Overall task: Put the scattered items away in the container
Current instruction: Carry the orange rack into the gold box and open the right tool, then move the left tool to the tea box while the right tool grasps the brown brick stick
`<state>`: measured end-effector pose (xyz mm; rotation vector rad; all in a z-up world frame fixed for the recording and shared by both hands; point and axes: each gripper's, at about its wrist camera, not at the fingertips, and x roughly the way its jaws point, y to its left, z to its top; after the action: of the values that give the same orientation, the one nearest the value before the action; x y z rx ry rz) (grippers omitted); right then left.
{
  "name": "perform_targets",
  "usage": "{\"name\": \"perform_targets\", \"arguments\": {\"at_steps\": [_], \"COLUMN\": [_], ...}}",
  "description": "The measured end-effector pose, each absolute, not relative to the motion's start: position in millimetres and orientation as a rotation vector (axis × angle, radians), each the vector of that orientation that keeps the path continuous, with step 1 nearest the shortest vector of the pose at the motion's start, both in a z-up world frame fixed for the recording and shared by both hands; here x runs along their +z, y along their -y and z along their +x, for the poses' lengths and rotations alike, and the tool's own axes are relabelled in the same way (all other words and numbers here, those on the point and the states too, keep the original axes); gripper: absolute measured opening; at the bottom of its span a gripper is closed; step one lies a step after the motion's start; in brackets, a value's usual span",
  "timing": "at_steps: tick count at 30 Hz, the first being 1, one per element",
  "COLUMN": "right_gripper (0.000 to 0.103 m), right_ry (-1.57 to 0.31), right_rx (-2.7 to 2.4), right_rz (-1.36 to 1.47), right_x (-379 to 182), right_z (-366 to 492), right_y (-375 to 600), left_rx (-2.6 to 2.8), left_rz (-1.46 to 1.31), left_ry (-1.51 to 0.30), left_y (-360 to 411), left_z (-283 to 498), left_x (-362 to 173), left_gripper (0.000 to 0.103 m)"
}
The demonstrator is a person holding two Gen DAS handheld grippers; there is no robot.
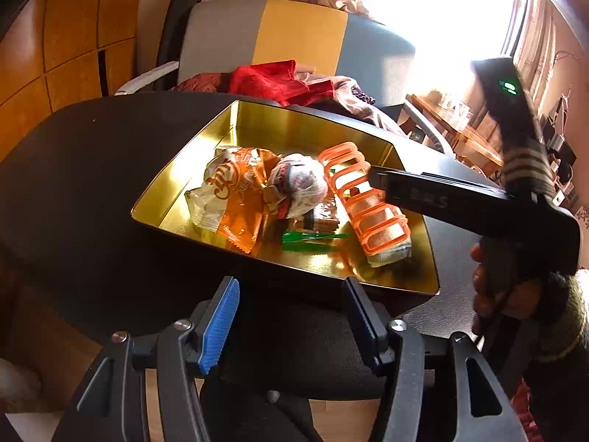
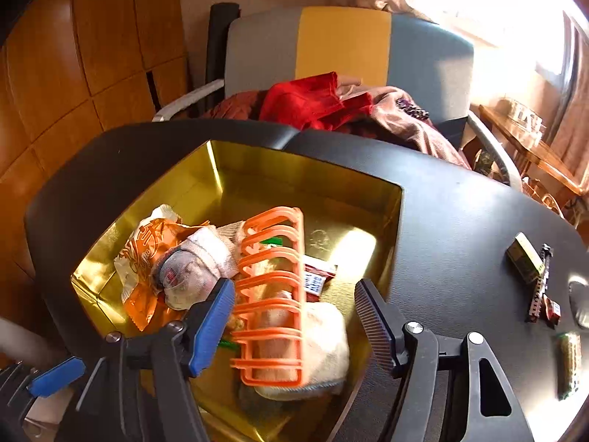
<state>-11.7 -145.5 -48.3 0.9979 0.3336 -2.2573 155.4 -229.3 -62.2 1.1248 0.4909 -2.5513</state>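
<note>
A shallow rectangular tin with a gold interior and dark outer walls [image 2: 217, 169] sits on the rounded black tabletop [image 2: 460, 228], already holding most of the clutter: an orange and white crinkled snack wrapper [image 1: 235, 199] toward its left, a balled white sock with grey and red markings [image 1: 300, 184] beside it, an orange plastic slotted rack [image 2: 272, 287] lying over a folded cream cloth [image 2: 324, 350], a small red and white sachet [image 2: 316, 276] just right of the rack, and green plastic pieces [image 1: 309, 239] near the front wall. The tidying looks well advanced but unfinished, since several items remain on the table well right of the tin: a small olive-green box [image 2: 524, 259], a thin dark toothed strip [image 2: 541, 283], a little red packet [image 2: 552, 311] and a green-edged wrapped bar [image 2: 568, 364]. The right gripper [image 2: 294, 313] hovers over the tin's near end, fingers spread and empty, the rack showing between them. The left gripper [image 1: 291, 316] hangs at the near table edge, likewise released with nothing in it. Beyond the table, a grey, yellow and blue chair [image 2: 346, 44] carries a red garment [image 2: 313, 99].
</note>
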Motion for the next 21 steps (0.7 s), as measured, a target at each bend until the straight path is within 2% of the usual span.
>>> {"name": "perform_targets", "arguments": {"at_steps": [3, 6, 13, 21], "right_gripper": [0.071, 0.077, 0.077, 0.077], "right_ry": [-0.273, -0.207, -0.029, 0.09], "right_rx": [-2.308, -2.378, -2.591, -2.743], "right_rz": [1.001, 1.047, 1.252, 1.272], "right_x": [-47, -54, -88, -108], "right_z": [-15, -24, -54, -61], "right_y": [115, 74, -48, -145], "left_rx": [-2.579, -2.623, -2.809, -2.937], "left_rz": [1.138, 1.16, 1.225, 1.323], "left_ry": [-0.469, -0.445, -0.294, -0.16], "left_y": [222, 210, 152, 79], "left_z": [149, 136, 77, -36], "left_x": [-58, -52, -28, -7], "left_gripper": [0.059, 0.059, 0.059, 0.059]}}
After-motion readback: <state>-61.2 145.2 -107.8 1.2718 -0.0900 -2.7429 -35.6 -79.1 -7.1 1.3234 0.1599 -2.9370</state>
